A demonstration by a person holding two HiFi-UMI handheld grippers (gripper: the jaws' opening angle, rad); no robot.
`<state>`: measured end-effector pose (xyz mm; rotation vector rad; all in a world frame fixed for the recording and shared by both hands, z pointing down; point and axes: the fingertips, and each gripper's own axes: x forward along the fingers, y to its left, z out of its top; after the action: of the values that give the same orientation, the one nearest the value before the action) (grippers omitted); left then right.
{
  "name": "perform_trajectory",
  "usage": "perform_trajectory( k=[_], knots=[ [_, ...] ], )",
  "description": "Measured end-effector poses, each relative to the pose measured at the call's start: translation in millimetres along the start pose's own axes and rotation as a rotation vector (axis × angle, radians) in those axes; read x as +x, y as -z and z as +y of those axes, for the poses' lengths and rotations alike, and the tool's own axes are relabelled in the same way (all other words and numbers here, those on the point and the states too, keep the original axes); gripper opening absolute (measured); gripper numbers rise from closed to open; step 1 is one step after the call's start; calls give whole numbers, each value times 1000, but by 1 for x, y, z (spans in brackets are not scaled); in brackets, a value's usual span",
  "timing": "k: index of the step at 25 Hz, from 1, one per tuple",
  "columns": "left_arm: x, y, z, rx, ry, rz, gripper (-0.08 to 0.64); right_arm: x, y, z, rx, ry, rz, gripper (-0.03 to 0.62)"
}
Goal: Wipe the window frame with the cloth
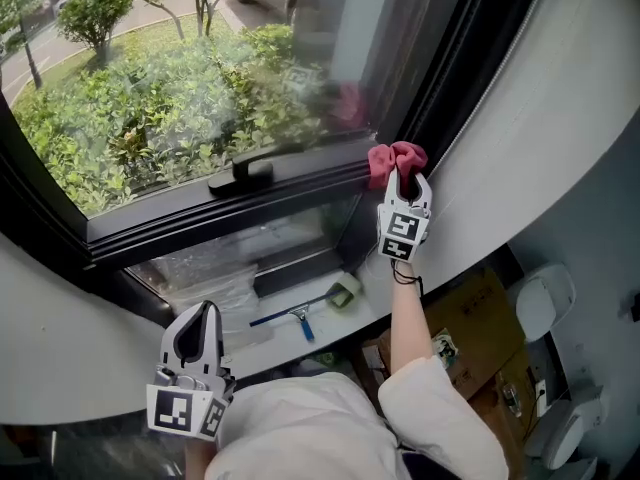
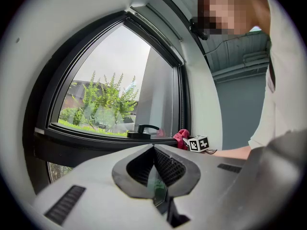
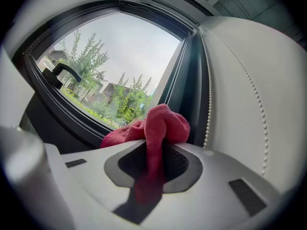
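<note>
Clamping the red cloth [image 1: 386, 157] in its jaws, the right gripper [image 1: 401, 176] holds it at the corner of the black window frame [image 1: 200, 220]; left gripper [image 1: 207, 310] hangs low, jaws together, empty.

Two grippers were in view: one left gripper [image 1: 204, 312] and one right gripper [image 1: 403, 181]. There was one cloth [image 1: 393, 158], pinched in the right gripper's jaws. One handle [image 1: 245, 173] sat on the one window frame [image 1: 200, 226], left of the right gripper. Between the two grippers lay one squeegee [image 1: 290, 317] and one tape roll [image 1: 345, 290]. One bead cord [image 3: 249, 80] hung just right of the right gripper, and one cardboard box [image 1: 470, 318] lay below it.
</note>
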<state>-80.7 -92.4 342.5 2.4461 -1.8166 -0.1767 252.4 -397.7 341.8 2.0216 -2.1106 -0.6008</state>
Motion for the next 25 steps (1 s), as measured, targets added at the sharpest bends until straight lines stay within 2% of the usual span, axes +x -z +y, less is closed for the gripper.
perform_trajectory(
  k=[7, 11, 15, 19, 22, 25],
  knots=[
    [-3, 0, 0, 6, -8, 1, 8, -3, -6, 0, -20, -17, 31, 89],
    [-1, 0, -1, 8, -4, 4, 8, -9, -45, 7, 41, -58, -82, 89],
    [4, 0, -2, 12, 3, 5, 8, 5, -77, 32, 49, -164, -133, 89],
    [6, -1, -2, 12, 5, 5, 8, 28, -71, 59, 4, -229, -62, 89],
    [6, 0, 0, 9, -1, 7, 8, 38, -55, 63, -23, -218, 25, 89],
    [8, 0, 4, 9, -9, 13, 9, 43, -47, 62, -16, -200, 58, 89]
  ],
)
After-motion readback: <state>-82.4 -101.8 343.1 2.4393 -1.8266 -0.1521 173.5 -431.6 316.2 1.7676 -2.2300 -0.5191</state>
